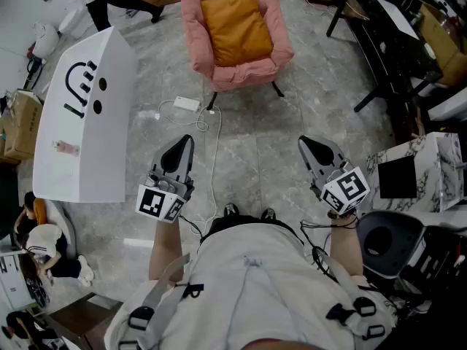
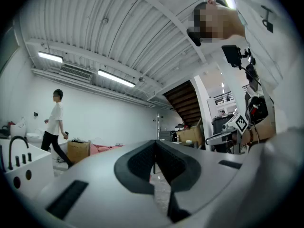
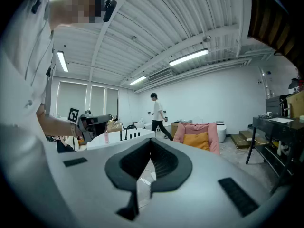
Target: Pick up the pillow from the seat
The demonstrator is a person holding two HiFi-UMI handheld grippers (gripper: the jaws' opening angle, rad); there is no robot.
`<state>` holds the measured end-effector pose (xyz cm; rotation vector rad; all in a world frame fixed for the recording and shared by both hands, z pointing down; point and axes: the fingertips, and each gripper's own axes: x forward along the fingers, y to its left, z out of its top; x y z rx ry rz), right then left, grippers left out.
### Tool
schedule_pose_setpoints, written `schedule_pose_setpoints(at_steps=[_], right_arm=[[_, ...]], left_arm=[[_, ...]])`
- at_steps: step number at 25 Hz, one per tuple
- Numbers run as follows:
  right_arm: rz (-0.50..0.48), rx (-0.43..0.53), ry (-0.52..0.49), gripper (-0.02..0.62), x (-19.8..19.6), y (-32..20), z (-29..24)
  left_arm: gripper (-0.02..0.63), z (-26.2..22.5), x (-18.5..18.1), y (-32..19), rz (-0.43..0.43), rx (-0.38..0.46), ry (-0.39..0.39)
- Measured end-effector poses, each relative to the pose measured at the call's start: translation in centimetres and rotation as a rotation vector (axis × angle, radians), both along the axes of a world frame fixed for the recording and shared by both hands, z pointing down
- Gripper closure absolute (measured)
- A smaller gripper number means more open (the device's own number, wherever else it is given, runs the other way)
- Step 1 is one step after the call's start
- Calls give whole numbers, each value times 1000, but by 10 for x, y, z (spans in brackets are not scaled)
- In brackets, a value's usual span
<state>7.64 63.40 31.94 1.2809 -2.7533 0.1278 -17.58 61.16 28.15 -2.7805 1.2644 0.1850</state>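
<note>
Fingers (image 1: 177,156) together; square orange pillow (image 1: 235,22) on pink seat (image 1: 191,31).

No words, numbers or brand names are legible; the only signs are black-and-white square markers (image 1: 155,203) on the cubes of the left gripper (image 1: 187,143) and the right gripper (image 1: 303,143).

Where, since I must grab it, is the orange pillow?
Head view, top centre: the orange pillow rests in the pink armchair, right of the white counter.
</note>
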Motion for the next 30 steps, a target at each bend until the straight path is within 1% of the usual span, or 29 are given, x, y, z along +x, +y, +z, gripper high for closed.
schedule_pose_setpoints(at_steps=[6, 13, 18, 24, 27, 30], right_arm=[[-12, 15, 13, 581, -5, -2, -2], [0, 19, 15, 580, -9, -8, -3], [12, 20, 24, 580, -9, -8, -2], [10, 12, 9, 580, -17, -12, -3], [16, 8, -4, 580, -22, -15, -3], [25, 3, -9, 578, -28, -19, -2]], left_arm=[[600, 2, -3, 0, -3, 9, -7], [600, 2, -5, -5, 14, 9, -13], [600, 2, -8, -5, 20, 12, 4], [600, 4, -13, -7, 37, 9, -10], [599, 7, -19, -9, 39, -3, -11], [599, 13, -26, -14, 39, -36, -13]])
